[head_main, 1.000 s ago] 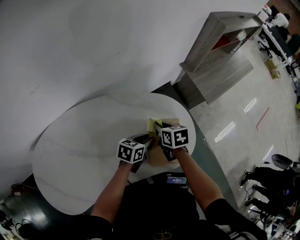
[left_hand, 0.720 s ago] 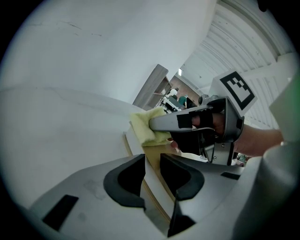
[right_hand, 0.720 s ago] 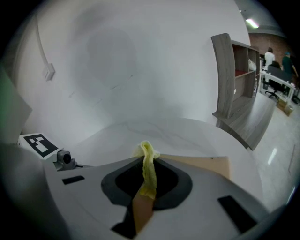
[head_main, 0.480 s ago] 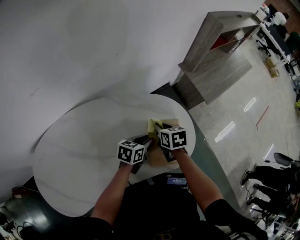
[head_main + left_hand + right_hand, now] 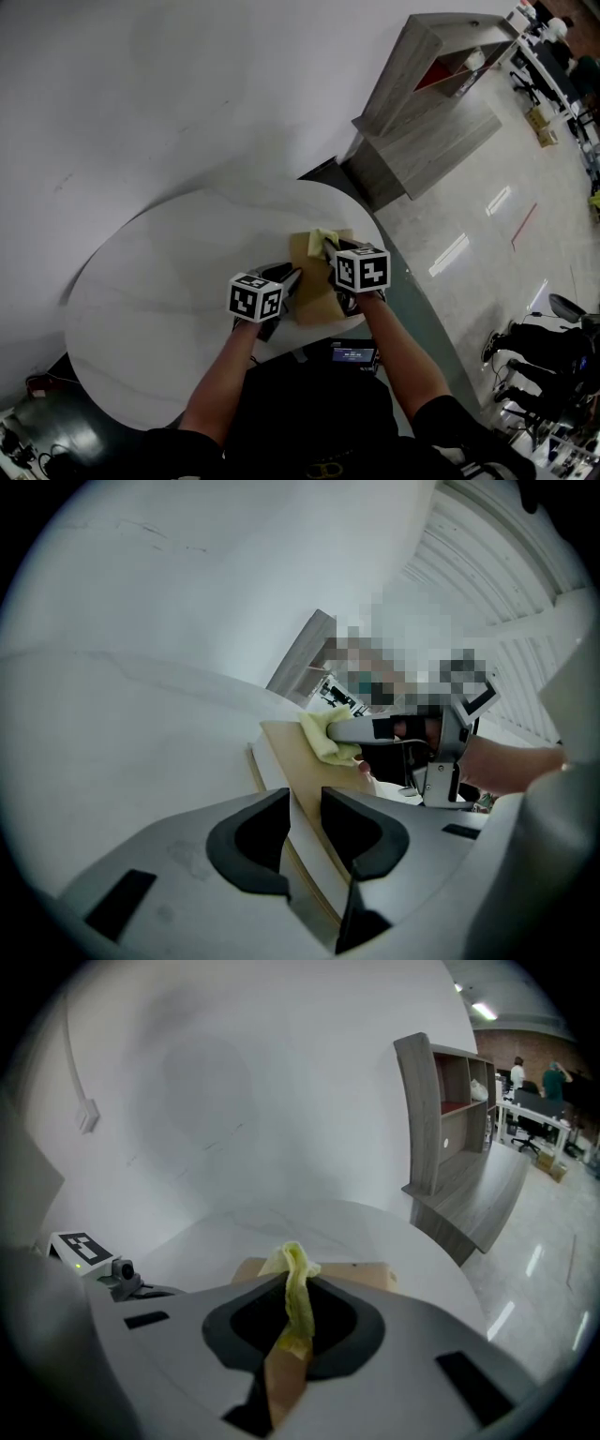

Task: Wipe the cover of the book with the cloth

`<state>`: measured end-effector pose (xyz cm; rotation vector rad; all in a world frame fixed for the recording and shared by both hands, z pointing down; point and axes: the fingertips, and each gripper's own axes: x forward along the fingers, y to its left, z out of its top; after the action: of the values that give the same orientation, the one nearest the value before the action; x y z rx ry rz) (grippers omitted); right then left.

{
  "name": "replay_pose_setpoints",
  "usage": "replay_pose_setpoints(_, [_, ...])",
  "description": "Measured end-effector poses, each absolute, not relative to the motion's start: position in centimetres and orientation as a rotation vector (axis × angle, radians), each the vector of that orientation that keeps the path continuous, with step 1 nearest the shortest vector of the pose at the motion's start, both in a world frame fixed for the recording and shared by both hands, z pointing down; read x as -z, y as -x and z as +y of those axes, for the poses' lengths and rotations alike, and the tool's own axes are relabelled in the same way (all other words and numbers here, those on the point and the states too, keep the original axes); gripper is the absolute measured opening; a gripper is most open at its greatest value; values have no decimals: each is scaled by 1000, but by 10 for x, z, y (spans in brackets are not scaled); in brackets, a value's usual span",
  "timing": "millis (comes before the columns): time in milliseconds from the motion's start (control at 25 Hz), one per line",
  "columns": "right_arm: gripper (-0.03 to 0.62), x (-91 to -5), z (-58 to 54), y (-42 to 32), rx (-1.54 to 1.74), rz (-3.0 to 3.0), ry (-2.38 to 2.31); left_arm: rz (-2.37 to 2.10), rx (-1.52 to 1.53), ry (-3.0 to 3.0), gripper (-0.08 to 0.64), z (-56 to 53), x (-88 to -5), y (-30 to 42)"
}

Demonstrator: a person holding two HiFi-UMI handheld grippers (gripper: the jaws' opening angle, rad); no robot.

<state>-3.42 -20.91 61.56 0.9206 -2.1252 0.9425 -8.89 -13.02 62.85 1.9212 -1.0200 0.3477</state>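
the round white surface carried the book at its 3 o'clock edge, tan cover up. a grey shelf stood on the floor beyond, at 1 o'clock. the left gripper straddled the book's 7 o'clock edge, its jaws pressing on that edge while easing open. the right gripper was clamped on the yellow cloth, which rested on the cover near the book's 12 o'clock end.

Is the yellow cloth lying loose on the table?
No: the cloth is pinched between the fingers of the right gripper, over the cover of the book.
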Motion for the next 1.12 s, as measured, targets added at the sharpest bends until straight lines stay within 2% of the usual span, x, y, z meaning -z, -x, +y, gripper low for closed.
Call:
replay_pose_setpoints(720, [87, -619, -226, -47, -983, -2050, -1098, -1027, -364, -1927, 104, -131, -628, 88])
replay_pose_setpoints(1120, [87, -617, -223, -55, -977, -2022, -1140, -1033, -361, -1930, 104, -130, -627, 88])
